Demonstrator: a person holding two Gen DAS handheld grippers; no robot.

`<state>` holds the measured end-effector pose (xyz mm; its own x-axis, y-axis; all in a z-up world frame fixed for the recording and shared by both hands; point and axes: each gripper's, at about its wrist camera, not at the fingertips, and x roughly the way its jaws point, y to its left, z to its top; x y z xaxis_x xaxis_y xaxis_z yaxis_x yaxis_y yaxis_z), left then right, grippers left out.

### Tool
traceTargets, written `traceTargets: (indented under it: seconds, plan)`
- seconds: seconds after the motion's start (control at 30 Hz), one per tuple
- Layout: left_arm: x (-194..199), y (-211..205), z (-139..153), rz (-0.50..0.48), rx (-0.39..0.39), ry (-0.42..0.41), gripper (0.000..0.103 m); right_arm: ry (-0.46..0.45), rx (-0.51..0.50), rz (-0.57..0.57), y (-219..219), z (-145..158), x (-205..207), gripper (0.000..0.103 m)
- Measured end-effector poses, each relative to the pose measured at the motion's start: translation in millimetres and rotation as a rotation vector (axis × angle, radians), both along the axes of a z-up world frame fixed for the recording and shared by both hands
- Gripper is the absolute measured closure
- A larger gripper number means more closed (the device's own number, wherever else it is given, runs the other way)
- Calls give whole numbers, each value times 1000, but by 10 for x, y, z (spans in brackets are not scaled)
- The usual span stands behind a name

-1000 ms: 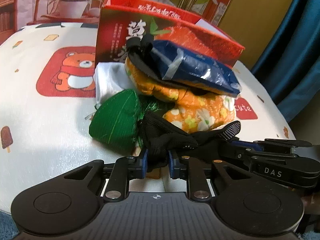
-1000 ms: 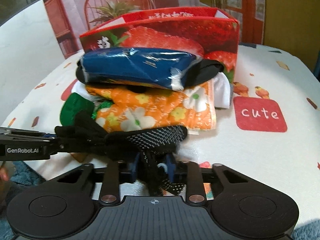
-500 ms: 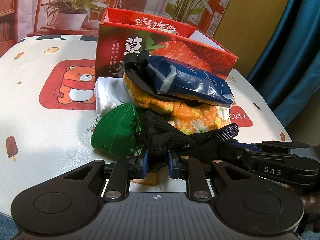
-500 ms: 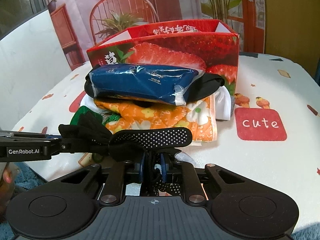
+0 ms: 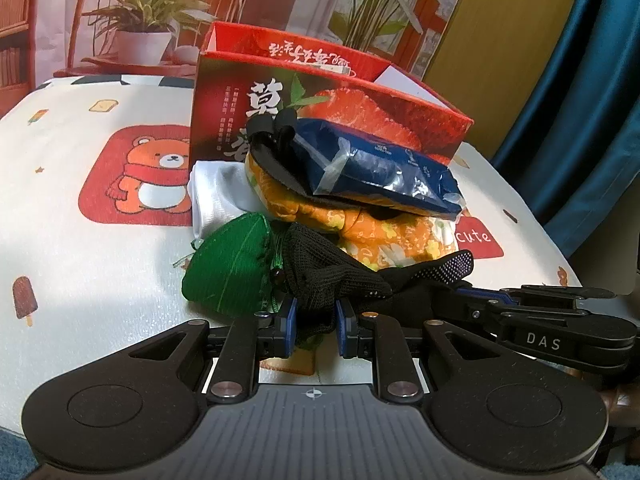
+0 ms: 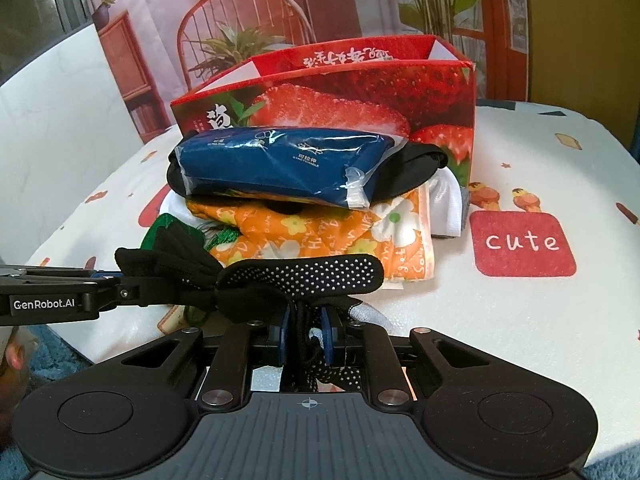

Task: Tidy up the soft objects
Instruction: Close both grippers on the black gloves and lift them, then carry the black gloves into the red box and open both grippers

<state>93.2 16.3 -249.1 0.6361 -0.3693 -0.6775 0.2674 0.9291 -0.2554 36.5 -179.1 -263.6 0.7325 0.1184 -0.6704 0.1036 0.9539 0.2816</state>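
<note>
Glove strung between your two tools, box straight ahead.

Your left tool (image 5: 316, 320) and right tool (image 6: 305, 334) each clamp one end of the black glove (image 6: 296, 278); its long axis runs crosswise, near the surface's (image 6: 520, 320) front edge, before the strawberry box (image 6: 360, 92).

You get warm, fairly dim indoor light in both views, colours pushed toward red. A brighter patch falls across the counter (image 5: 100, 264) at the left, perhaps from a window. Glare streaks the blue plastic packet (image 6: 280, 164). Fisheye bending curves the edges, and the corners go dark. Focus is mostly sharp.
</note>
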Motion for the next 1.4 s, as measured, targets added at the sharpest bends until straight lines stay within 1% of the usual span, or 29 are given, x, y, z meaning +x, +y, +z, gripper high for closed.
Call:
traceTargets:
  seconds: [0.1, 0.23, 0.47, 0.6, 0.77, 0.93, 1.13, 1.4]
  plan:
    - [-43, -13, 75, -4, 10, -34, 83, -32, -3, 2, 3, 62, -38, 91]
    - [-120, 2, 236, -4, 4, -104, 83, -107, -24, 0, 16, 235, -128, 92]
    - [-192, -24, 650, 2, -13, -240, 83, -233, -69, 8, 21, 657, -209, 92]
    - [-106, -69, 867, -1, -12, -287, 83, -281, -110, 23, -3, 888, -121, 92]
    - [171, -96, 1072, 12, -37, -306, 83, -324, -150, 41, -127, 1148, 152, 92]
    - [519, -140, 1227, 19, -54, -309, 83, -345, -187, 59, -279, 1299, 514, 92]
    - [943, -182, 1298, 34, -40, -290, 83, -353, -195, 72, -465, 1330, 971, 92]
    - [1421, -211, 1238, 47, -11, -236, 83, -332, -199, 82, -605, 1214, 1468, 92]
